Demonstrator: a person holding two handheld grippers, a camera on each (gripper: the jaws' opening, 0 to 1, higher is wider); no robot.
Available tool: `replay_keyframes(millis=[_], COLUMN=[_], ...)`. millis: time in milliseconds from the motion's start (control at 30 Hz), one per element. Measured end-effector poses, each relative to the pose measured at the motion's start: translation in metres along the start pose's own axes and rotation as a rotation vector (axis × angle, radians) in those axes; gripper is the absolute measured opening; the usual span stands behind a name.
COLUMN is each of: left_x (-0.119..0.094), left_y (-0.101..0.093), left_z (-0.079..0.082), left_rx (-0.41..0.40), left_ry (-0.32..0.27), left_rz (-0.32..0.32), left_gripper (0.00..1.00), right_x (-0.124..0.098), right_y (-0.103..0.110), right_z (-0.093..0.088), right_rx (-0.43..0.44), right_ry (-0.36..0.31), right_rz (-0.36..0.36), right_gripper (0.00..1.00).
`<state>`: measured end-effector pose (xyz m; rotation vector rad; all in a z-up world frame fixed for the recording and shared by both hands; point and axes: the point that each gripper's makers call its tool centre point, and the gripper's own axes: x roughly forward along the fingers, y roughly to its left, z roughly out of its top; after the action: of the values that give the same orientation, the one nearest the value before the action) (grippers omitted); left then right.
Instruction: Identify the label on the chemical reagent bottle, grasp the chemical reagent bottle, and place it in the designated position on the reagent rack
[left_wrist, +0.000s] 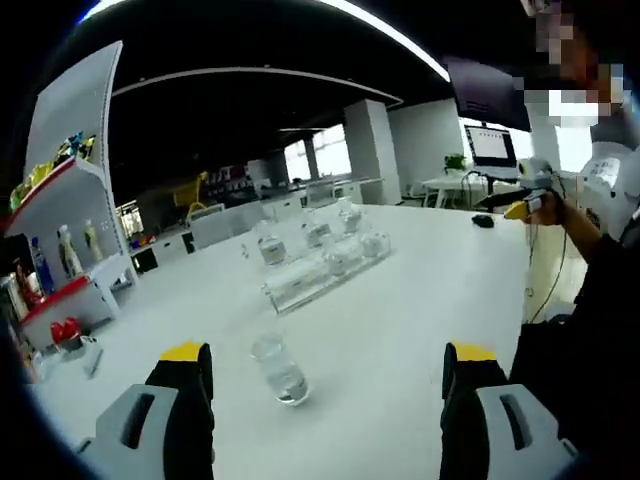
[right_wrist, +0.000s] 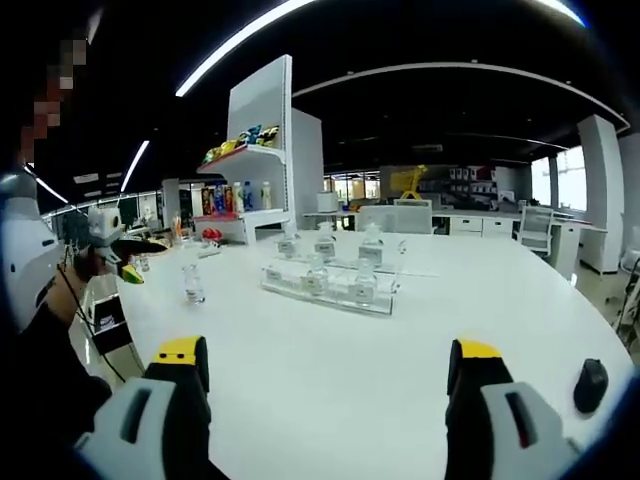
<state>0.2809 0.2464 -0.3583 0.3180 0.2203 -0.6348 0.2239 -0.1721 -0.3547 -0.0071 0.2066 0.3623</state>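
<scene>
A lone clear glass reagent bottle (left_wrist: 279, 370) stands on the white table (left_wrist: 400, 330), a little ahead of my left gripper (left_wrist: 328, 352) and nearer its left jaw. That gripper is open, its jaws wide apart with nothing held. Farther back sits the clear acrylic reagent rack (left_wrist: 325, 268) holding several similar bottles. In the right gripper view the same rack (right_wrist: 330, 284) lies ahead at centre, with the lone bottle (right_wrist: 193, 283) to its left. My right gripper (right_wrist: 329, 350) is open and empty, well short of the rack. The labels are too small to read.
A white shelf unit (left_wrist: 70, 230) with coloured bottles and snacks stands beyond the table's far side. A black mouse (right_wrist: 592, 385) lies by the right jaw. A person's sleeve and hand (left_wrist: 590, 300) hold the other gripper (left_wrist: 527, 205) at the right.
</scene>
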Motion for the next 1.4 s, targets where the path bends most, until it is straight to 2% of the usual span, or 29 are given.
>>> replay_keyframes(millis=[33,100,167,233,300,433,500,533,733,800,900,933,1033,1100,1400], left_x=[0.010,0.022,0.033,0.044,0.053,0.070,0.075,0.077,0.083,0.085,0.088,0.088,0.086,0.086,0.088], left_y=[0.010,0.013,0.014,0.011,0.010,0.016,0.021,0.021,0.027,0.027,0.028,0.032,0.035,0.038,0.036], left_z=[-0.011,-0.020,-0.026,-0.028,-0.029,-0.034,-0.035,-0.037,-0.037,-0.038,-0.044,-0.047,-0.045,-0.047,-0.044], left_rx=[0.029,-0.017,-0.028,-0.048,-0.110,-0.116,-0.202,-0.198,-0.189,-0.183,-0.174,-0.163,-0.201,-0.168,-0.122], left_ry=[0.019,0.024,0.025,0.006,-0.015,-0.015,-0.025,-0.023,-0.064,-0.072,-0.064,-0.059,-0.081,-0.074,-0.080], left_rz=[0.042,0.031,0.021,-0.015,-0.039,-0.018,0.003,-0.002,0.039,0.040,0.050,0.075,0.077,0.094,0.088], left_gripper=[0.95,0.95,0.94,0.93,0.92,0.84,0.81,0.78,0.56,0.51,0.43,0.40,0.38,0.33,0.33], right_x=[-0.001,-0.003,-0.004,-0.004,-0.004,-0.003,-0.004,-0.004,-0.003,-0.002,-0.002,-0.002,-0.001,-0.001,0.002], right_y=[-0.001,-0.003,-0.005,-0.007,-0.008,-0.009,-0.009,-0.010,-0.013,-0.012,-0.011,-0.011,-0.012,-0.012,-0.011], right_z=[-0.002,-0.006,-0.009,-0.010,-0.009,-0.004,-0.003,-0.003,-0.007,-0.009,-0.010,-0.011,-0.011,-0.011,-0.016], right_rx=[0.002,0.005,0.013,0.016,0.025,0.029,0.019,0.017,0.021,0.020,0.017,0.015,0.016,0.012,0.019], right_ry=[0.003,0.008,0.013,0.014,0.006,-0.006,-0.004,-0.002,0.008,0.013,0.019,0.020,0.024,0.026,0.033], right_rz=[-0.004,-0.012,-0.018,-0.023,-0.021,-0.021,-0.023,-0.025,-0.036,-0.031,-0.026,-0.028,-0.030,-0.030,-0.024], right_gripper=[0.96,0.96,0.96,0.96,0.96,0.96,0.96,0.96,0.96,0.96,0.96,0.96,0.96,0.96,0.96])
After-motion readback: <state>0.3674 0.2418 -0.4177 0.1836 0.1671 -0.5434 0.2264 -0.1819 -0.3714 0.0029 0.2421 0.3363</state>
